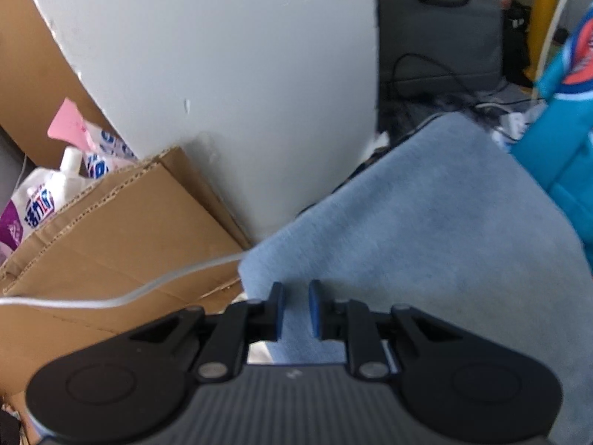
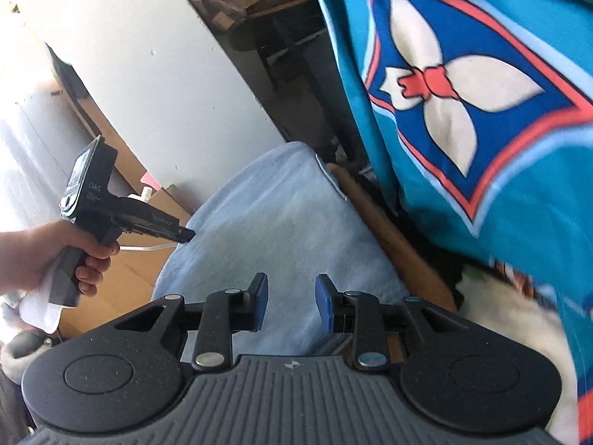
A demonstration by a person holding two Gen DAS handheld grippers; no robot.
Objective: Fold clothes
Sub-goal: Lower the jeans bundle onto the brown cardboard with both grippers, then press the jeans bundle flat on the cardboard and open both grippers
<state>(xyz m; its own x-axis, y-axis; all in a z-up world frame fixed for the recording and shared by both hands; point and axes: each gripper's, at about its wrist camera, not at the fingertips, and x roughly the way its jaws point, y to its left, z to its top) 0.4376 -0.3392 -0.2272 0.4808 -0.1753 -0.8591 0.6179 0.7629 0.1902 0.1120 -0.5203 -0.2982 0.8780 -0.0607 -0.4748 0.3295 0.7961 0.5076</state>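
Pinching the light-blue cloth at its left edge, the left gripper lay nearer it; the right gripper, fingers spread and empty, hung over the cloth's near end, long axis running away.

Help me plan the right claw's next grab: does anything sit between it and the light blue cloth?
Nothing visible. The right claw hangs open over the light blue cloth, bare fabric between its fingers; the left claw is off at the cloth's left edge.
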